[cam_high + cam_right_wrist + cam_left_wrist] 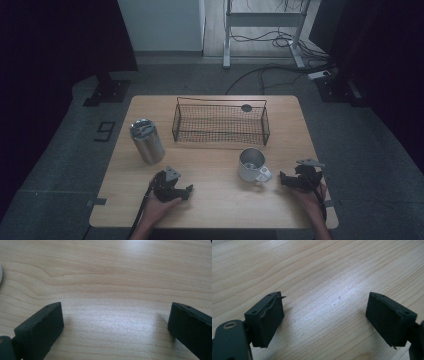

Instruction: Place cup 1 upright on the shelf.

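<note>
My left gripper (187, 190) rests low on the wooden table (215, 200) near its front edge, held by a hand. In the left gripper view its jaws (324, 300) stand apart over bare wood with nothing between them. My right gripper (283, 179) lies at the front right, pointing left toward a white mug (252, 165) a short way off. In the right gripper view its jaws (116, 307) are wide apart over bare wood, and a sliver of the mug (0, 273) shows at the left edge.
A steel tumbler with a lid (147, 141) stands at the table's left. A dark wire basket (220, 124) sits at the back middle, with a small dark round thing (246, 107) at its far rim. Cables and a desk frame (265, 30) lie beyond the table.
</note>
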